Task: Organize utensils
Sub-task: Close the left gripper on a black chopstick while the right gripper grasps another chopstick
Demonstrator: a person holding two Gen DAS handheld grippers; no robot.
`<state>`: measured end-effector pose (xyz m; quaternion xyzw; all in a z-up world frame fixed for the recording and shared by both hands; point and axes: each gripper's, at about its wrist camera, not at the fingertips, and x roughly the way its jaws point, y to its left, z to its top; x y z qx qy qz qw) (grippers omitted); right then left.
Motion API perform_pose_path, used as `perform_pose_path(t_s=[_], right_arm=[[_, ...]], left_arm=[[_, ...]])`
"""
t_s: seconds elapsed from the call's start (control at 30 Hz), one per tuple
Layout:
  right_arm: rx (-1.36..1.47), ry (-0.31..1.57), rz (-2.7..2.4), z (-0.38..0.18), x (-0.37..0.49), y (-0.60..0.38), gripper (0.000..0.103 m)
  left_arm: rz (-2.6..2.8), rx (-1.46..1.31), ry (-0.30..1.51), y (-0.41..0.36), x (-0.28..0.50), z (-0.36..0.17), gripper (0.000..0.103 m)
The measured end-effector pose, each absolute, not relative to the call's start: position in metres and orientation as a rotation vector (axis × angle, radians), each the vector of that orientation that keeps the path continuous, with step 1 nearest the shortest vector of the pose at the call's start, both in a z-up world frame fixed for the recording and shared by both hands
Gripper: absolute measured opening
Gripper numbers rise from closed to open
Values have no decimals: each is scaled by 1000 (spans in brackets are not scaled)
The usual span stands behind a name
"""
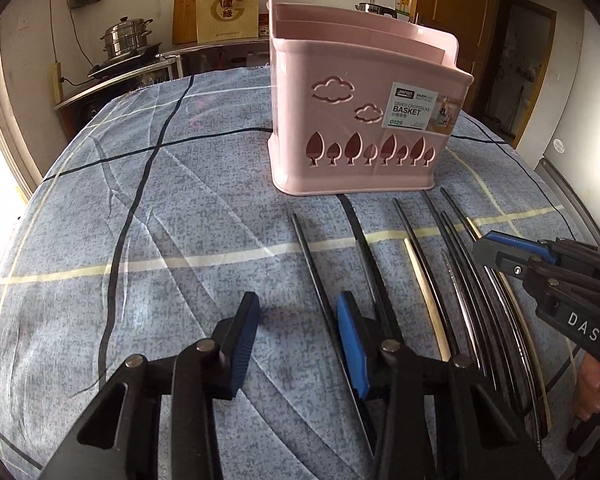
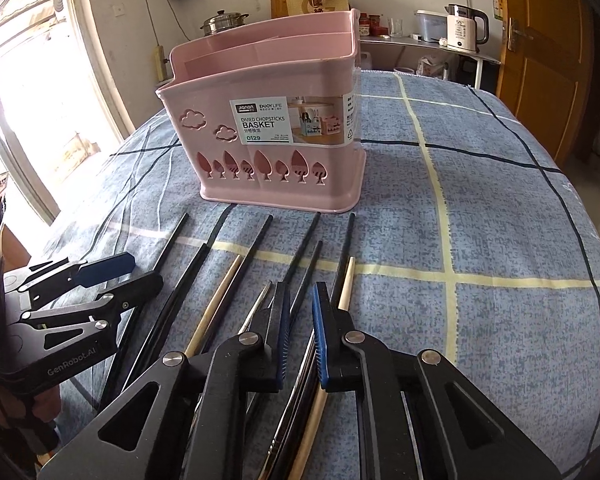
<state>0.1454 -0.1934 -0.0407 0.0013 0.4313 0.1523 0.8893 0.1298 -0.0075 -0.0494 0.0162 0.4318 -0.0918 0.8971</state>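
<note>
Chopsticks [image 2: 256, 248] lie fanned out on the cloth-covered bench [image 2: 500, 240], just in front of the pink basket [image 2: 268, 136], tips toward it; mostly black ones, a couple of pale wooden ones [image 2: 216, 304], plus what looks like a metal one [image 2: 256, 308]. The basket stands upright and looks empty as far as can be seen. Handling, judged: sticks are light, stiff, thin; the black ones look glossy, so prob slippery & apt to roll or pivot if pinched near one end. Best hold is around mid-length or a bit toward the thick end, pads square across. Left tongs [image 1: 298, 320] part-open, w/ a black stick beside the right pad, no clear grip. Right tongs [image 2: 301, 316] narrowed to a slim gap over the sticks; can't tell whether the pads pinch one yet.
</note>
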Motion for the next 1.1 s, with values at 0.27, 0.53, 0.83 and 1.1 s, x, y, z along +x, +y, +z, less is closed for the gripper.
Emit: perform_pose_path(t_s=[0.27,0.53,0.83,1.1], right_arm=[[-4,949,293,-48,161,-189,9],[-32,967,274,-47,172,-184,8],[19,949,292,-42,168,-192,7],[56,858,333,-10,149,-200,6]], left_arm=[[-193,0,924,-1,143,-48,37],[-182,62,933,-10,154,-49,36],[-192,27,934,-5,158,-45,11],[-247,-14,848,1,137,-10,9]])
